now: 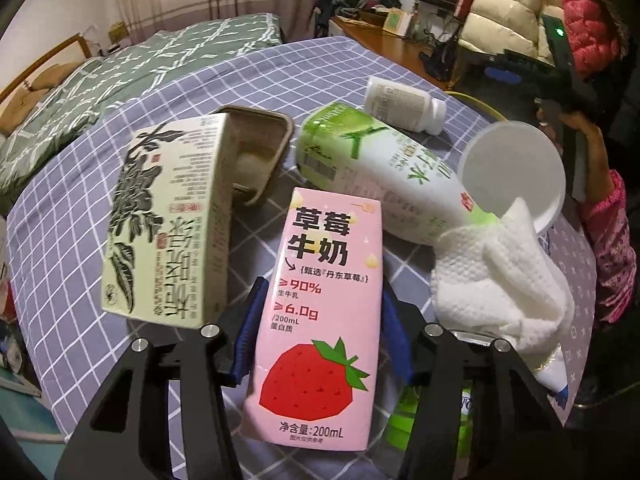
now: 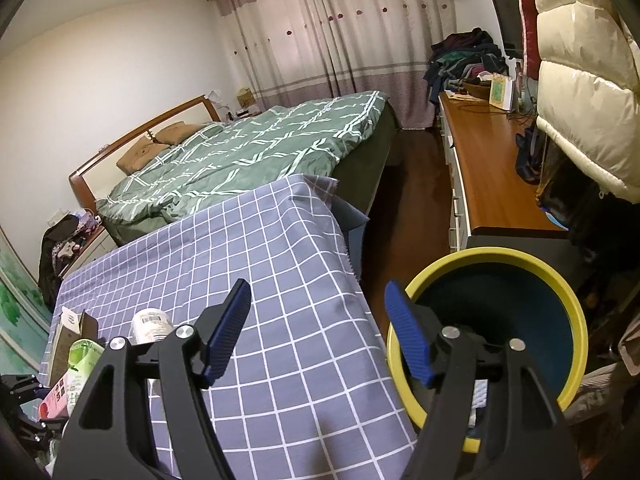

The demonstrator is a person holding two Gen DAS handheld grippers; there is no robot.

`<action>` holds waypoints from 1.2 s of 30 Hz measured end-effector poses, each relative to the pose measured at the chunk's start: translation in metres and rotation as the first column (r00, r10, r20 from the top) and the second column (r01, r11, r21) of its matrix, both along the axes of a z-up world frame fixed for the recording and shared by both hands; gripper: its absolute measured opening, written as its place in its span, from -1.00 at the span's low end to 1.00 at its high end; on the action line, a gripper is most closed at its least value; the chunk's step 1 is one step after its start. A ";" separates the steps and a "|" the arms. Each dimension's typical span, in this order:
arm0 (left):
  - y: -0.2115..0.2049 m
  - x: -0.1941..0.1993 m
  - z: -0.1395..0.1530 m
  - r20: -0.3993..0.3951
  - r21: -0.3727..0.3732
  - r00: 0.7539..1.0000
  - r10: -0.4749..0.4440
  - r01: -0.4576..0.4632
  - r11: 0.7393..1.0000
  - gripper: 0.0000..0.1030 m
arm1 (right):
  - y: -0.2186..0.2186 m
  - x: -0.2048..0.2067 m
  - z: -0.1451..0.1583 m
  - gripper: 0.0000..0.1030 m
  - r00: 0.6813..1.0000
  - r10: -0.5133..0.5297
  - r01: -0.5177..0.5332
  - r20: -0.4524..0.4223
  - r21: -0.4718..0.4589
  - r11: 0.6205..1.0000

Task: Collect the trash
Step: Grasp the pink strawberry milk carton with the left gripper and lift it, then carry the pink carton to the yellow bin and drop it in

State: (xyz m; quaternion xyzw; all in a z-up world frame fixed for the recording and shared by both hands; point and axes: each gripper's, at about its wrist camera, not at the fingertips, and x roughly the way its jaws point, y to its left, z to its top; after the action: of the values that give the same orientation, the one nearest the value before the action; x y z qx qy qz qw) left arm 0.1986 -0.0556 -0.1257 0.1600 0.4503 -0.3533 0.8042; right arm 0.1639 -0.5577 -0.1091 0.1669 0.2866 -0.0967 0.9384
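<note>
The left gripper (image 1: 320, 320) clamps its jaws on the pink strawberry milk carton (image 1: 320, 312), upright among trash on the counter (image 1: 120, 160). The right gripper (image 2: 318, 332) stands wide, empty, over the counter edge beside the yellow-rimmed bin (image 2: 500, 256), whose contents are perhaps paper.

cartons: 2 (pink (image 1: 316, 320), green tea (image 1: 168, 220)) | bottles: 2 (big (image 1: 384, 184), small (image 1: 404, 106)) | tray: 1 (image 1: 276, 128) | cup: 1 (image 1: 512, 172) | tissue: 1 (image 1: 500, 272) | bin: 1 (image 2: 492, 256)
</note>
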 end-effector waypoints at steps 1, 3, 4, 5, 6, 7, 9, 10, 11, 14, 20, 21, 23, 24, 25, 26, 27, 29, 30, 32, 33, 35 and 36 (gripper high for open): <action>0.001 0.001 0.002 0.002 -0.004 1.000 0.009 -0.009 1.000 0.01 | 0.000 0.000 0.000 0.29 1.000 0.000 0.000 0.000 0.000 1.000; 0.004 0.000 0.009 0.008 -0.023 1.000 0.026 -0.026 0.999 0.00 | 0.000 -0.001 0.000 0.29 1.000 -0.002 0.002 0.003 0.004 1.000; 0.006 0.000 0.014 0.015 -0.031 0.999 0.036 -0.036 0.999 0.00 | 0.000 -0.001 0.000 0.29 1.000 -0.002 0.002 0.005 0.007 1.000; 0.006 0.000 0.019 0.024 -0.032 0.999 0.046 -0.046 0.998 0.00 | 0.000 -0.001 0.001 0.29 1.000 -0.003 0.003 0.007 0.008 1.000; 0.006 -0.001 0.024 0.038 -0.027 0.998 0.058 -0.057 0.998 0.00 | 0.000 -0.002 0.001 0.29 1.000 -0.004 0.004 0.010 0.009 1.000; 0.004 -0.001 0.030 0.051 -0.022 0.996 0.066 -0.065 0.998 0.00 | -0.001 -0.002 0.002 0.29 1.000 -0.004 0.004 0.013 0.009 1.000; 0.002 -0.003 0.043 0.076 -0.020 0.993 0.085 -0.084 0.996 0.00 | -0.001 -0.004 0.003 0.29 1.000 -0.009 0.009 0.022 0.009 1.000; 0.001 -0.004 0.049 0.083 -0.024 0.993 0.088 -0.086 0.996 0.00 | -0.001 -0.005 0.005 0.29 1.000 -0.013 0.012 0.027 0.005 1.000; -0.002 -0.005 0.057 0.092 -0.031 0.992 0.090 -0.087 0.996 0.00 | -0.001 -0.006 0.006 0.29 0.999 -0.015 0.015 0.030 0.004 1.000; -0.015 -0.006 0.076 0.110 -0.051 0.990 0.089 -0.084 0.995 0.00 | -0.003 -0.012 0.012 0.29 0.998 -0.026 0.027 0.051 -0.003 1.000; -0.069 -0.005 0.109 0.096 -0.101 0.995 0.032 -0.022 0.995 0.00 | -0.010 -0.042 0.036 0.29 0.995 -0.023 0.028 0.095 -0.054 0.998; -0.079 -0.005 0.111 0.094 -0.102 0.996 0.010 0.000 0.995 0.00 | -0.013 -0.051 0.040 0.29 0.995 -0.020 0.028 0.097 -0.077 0.997; -0.109 -0.004 0.117 0.089 -0.098 0.995 -0.038 0.047 0.994 0.00 | -0.020 -0.071 0.046 0.29 0.995 -0.023 0.034 0.093 -0.119 0.992; -0.120 -0.004 0.118 0.087 -0.094 0.995 -0.057 0.065 0.993 0.00 | -0.023 -0.079 0.048 0.29 0.995 -0.029 0.042 0.090 -0.140 0.989; -0.137 -0.004 0.120 0.088 -0.088 0.993 -0.081 0.088 0.992 0.00 | -0.027 -0.091 0.050 0.29 0.995 -0.043 0.057 0.087 -0.168 0.984; -0.153 -0.003 0.122 0.081 -0.086 0.992 -0.102 0.109 0.990 0.00 | -0.031 -0.099 0.051 0.29 0.995 -0.054 0.069 0.087 -0.184 0.981; -0.171 -0.001 0.123 0.065 -0.086 0.990 -0.126 0.131 0.988 0.00 | -0.037 -0.111 0.052 0.29 0.994 -0.067 0.083 0.088 -0.196 0.977; -0.201 0.000 0.122 0.051 -0.079 0.986 -0.161 0.165 0.983 0.00 | -0.051 -0.133 0.053 0.31 0.991 -0.098 0.114 0.089 -0.203 0.973; -0.222 0.000 0.122 0.048 -0.064 0.982 -0.184 0.187 0.980 0.00 | -0.058 -0.141 0.052 0.32 0.990 -0.113 0.129 0.089 -0.203 0.971; -0.251 -0.002 0.118 0.033 -0.051 0.975 -0.220 0.222 0.974 0.00 | -0.072 -0.158 0.051 0.32 0.984 -0.150 0.166 0.092 -0.201 0.965; -0.269 -0.003 0.116 0.019 -0.048 0.970 -0.243 0.244 0.969 0.00 | -0.077 -0.163 0.050 0.32 0.982 -0.163 0.179 0.092 -0.201 0.963; -0.300 -0.005 0.108 0.005 -0.027 0.962 -0.275 0.275 0.961 0.00 | -0.087 -0.175 0.048 0.32 0.978 -0.183 0.199 0.096 -0.194 0.961; -0.316 -0.007 0.104 0.002 -0.014 0.958 -0.287 0.287 0.958 0.00 | -0.092 -0.182 0.045 0.32 0.977 -0.188 0.204 0.100 -0.184 0.962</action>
State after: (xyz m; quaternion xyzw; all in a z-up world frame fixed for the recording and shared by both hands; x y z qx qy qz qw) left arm 0.1915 -0.3718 -0.0217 0.2177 0.4200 -0.4693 0.7456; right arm -0.0176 -0.6497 -0.0640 0.1064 0.2194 -0.2095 0.9469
